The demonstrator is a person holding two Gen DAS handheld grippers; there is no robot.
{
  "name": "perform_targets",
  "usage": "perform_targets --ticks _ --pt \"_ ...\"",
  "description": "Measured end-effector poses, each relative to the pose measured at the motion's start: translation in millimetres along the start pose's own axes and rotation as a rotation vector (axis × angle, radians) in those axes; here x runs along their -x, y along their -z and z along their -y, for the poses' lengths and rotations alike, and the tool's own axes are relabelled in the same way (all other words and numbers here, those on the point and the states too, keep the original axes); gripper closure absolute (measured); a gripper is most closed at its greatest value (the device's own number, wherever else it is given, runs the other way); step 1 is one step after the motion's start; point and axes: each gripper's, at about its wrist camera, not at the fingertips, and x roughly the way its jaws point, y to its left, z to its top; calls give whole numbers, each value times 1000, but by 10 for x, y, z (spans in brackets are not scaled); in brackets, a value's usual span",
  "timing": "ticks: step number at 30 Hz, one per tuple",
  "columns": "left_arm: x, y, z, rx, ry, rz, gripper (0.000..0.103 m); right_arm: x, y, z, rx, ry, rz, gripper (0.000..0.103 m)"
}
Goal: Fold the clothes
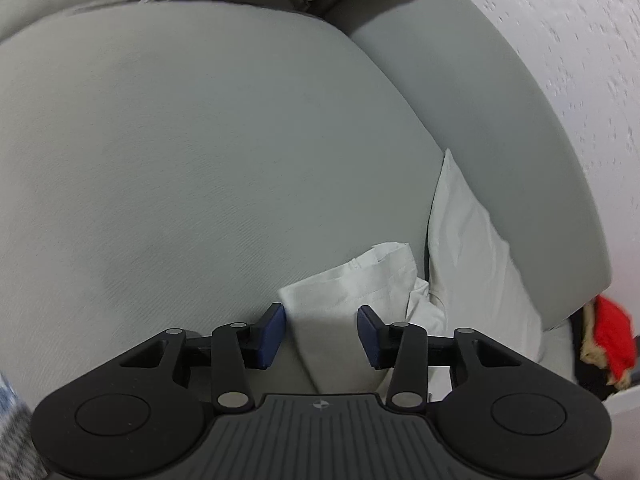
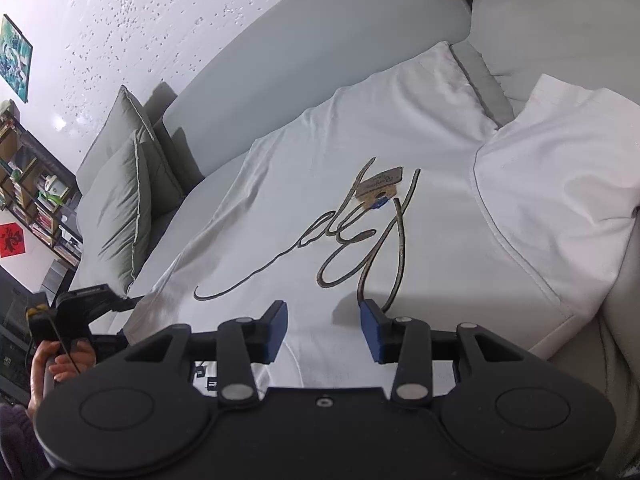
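A: Left gripper (image 1: 322, 334)?
B: Blue-padded jaws wide apart; a corner of white cotton cloth (image 1: 352, 280) lies between and just ahead of them, on the pale grey sofa cushion (image 1: 200, 152).

A: Right gripper (image 2: 323, 332)?
B: Jaws likewise wide, holding nothing, above the white T-shirt with dark script lettering (image 2: 360, 184) spread flat on the sofa; a brown cardboard tag (image 2: 380, 184) lies ahead, and two grey-green pillows (image 2: 124, 200) far to its left

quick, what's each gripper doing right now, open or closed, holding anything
Left gripper: open, straddling a corner of the white shirt, not clamped.
Right gripper: open, over the shirt, holding nothing.
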Motion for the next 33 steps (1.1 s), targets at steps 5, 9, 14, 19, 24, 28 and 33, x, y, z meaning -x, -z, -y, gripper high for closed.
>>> perform_targets --ticks 5,9,14,19,24,28,33 --pt "67 36 49 -85 -89 82 100 10 -2 16 8 1 16 61" --pt "276 146 240 -255 -306 319 101 15 0 20 10 2 18 61" --pt "162 146 225 -273 -508 336 100 11 2 -1 37 6 16 58" --pt "149 232 342 -316 -544 340 91 88 -6 -14 38 -6 37 54" --pt "521 422 404 -322 -378 411 87 184 -15 -26 33 -21 64 45" --pt "606 643 597 -503 -96 324 92 269 -38 35 -1 30 112 51" --pt "264 761 756 -597 -148 184 92 297 -58 225 -82 237 136 88"
